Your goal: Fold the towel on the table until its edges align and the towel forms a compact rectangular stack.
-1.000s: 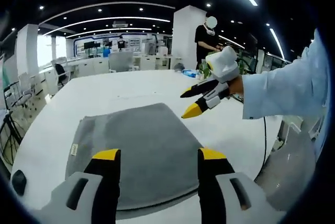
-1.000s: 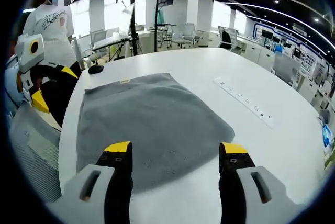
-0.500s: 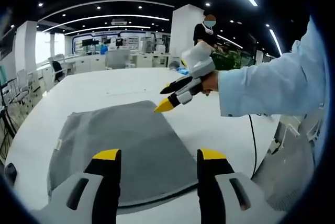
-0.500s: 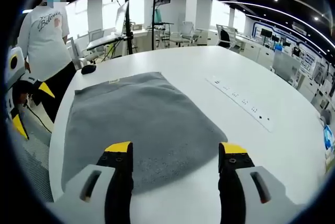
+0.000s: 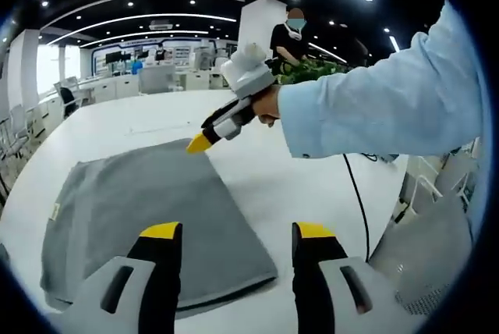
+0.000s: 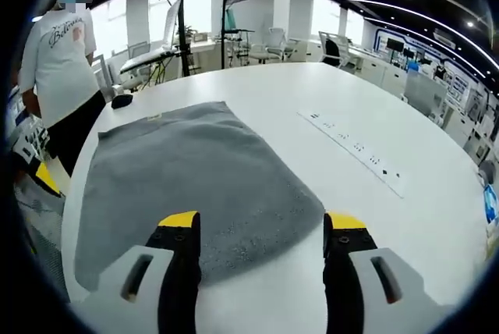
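Now your grey towel [image 6: 191,178] lies flat on the white counter [image 6: 327,100]; both the left gripper [image 5: 234,232] and right gripper [image 6: 261,225] stand open, unloaded. Nearby: power strip [image 6: 351,152], mouse [image 6: 121,101], bystander [image 6: 58,45].

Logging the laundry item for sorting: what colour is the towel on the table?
Plain grey towel, with a small pale tag at one edge; clearest in the right gripper view.

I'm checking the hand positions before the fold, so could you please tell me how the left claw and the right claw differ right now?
The right claw reaches out over the gray towel's far corner; the left claw sits back at the near edge. The right claw's tips look almost together, while the left claw's jaws stand wide open. Both are yellow-tipped and hold nothing.
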The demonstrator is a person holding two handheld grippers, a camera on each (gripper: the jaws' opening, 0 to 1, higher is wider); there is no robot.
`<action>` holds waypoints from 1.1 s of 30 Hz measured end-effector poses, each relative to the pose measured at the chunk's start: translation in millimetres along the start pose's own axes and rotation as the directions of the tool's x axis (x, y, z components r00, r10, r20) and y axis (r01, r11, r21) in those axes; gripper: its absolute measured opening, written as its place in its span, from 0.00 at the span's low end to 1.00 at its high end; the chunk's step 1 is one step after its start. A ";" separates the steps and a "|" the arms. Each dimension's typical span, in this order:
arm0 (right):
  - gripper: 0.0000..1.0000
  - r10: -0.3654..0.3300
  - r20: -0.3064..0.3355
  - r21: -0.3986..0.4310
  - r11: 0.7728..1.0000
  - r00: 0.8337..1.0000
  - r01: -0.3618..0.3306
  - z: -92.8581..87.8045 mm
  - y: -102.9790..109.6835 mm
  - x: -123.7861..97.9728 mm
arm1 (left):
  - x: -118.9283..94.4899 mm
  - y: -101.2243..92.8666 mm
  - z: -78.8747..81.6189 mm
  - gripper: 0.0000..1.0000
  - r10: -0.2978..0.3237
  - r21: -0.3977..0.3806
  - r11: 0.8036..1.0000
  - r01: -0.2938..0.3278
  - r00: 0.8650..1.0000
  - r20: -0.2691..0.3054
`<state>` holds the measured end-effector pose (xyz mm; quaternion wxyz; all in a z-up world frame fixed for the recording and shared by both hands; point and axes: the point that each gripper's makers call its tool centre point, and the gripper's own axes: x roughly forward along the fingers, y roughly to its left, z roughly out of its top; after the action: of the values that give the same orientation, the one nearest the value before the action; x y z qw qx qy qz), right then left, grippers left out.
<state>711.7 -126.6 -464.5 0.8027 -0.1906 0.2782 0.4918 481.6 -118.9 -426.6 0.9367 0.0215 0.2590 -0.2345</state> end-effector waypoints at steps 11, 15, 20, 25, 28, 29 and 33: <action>0.58 0.016 -0.022 -0.011 1.000 1.000 -0.016 -4.1 -22.9 22.0 | 16.4 -16.3 -26.2 0.51 0.009 -0.053 0.998 -0.012 0.999 -0.052; 0.55 0.026 -0.032 -0.010 1.000 0.999 -0.026 -6.2 -24.1 28.8 | 21.8 -23.5 -38.6 0.48 -0.008 -0.066 0.998 0.002 0.996 -0.086; 0.53 0.030 -0.044 -0.008 1.000 0.999 -0.030 -7.7 -27.8 32.6 | 28.3 -28.6 -45.8 0.46 -0.011 -0.048 0.999 0.006 0.993 -0.118; 0.50 0.027 -0.059 -0.026 0.999 0.998 -0.029 -13.0 -19.7 28.5 | 32.5 -31.5 -48.5 0.44 -0.009 -0.040 0.999 0.003 0.991 -0.133; 0.48 0.030 -0.067 -0.027 0.999 0.997 -0.032 -15.1 -28.0 32.6 | 33.5 -33.2 -52.1 0.42 -0.009 -0.024 1.000 0.006 0.989 -0.149; 0.48 0.030 -0.066 -0.028 0.999 0.997 -0.032 -13.8 -25.4 30.5 | 33.5 -32.7 -52.8 0.42 -0.009 -0.024 1.000 0.005 0.988 -0.152; 0.46 0.033 -0.071 -0.027 0.999 0.997 -0.035 -17.0 -38.0 39.3 | 33.5 -33.6 -55.2 0.42 -0.011 -0.026 1.000 0.007 0.986 -0.165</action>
<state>755.5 -126.4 -501.3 0.7813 -0.2145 0.3023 0.5022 465.5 -154.1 -488.2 0.9112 0.0279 0.3387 -0.2329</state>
